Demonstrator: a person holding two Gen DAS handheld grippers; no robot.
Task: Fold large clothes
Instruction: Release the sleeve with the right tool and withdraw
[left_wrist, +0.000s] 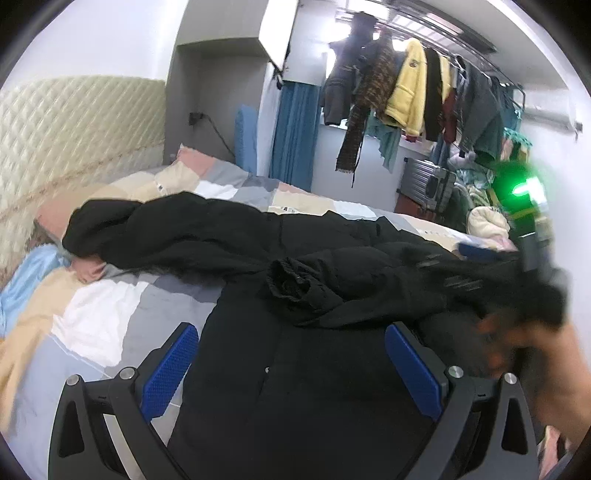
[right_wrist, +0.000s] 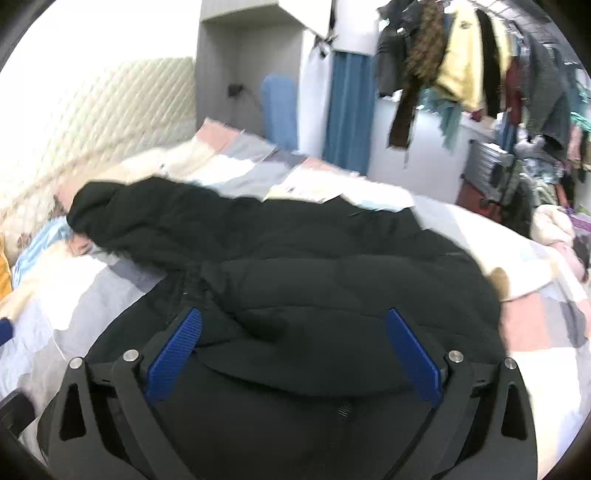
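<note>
Black coat (left_wrist: 295, 258) on the bed (left_wrist: 110, 325), under both wide-open, empty tongs (left_wrist: 291, 354) (right_wrist: 293, 343).

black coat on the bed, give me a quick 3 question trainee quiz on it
1. True or false: the black coat lies on the patchwork bed cover.
2. Which describes the right gripper? A) shut on a sleeve B) open, nothing pinched C) out of view
3. Fill in: on the rail behind the bed, between dark garments, hangs a ___ jacket.

Key: 1 true. 2 B; the left gripper is open over the coat too. 3 yellow.
</note>
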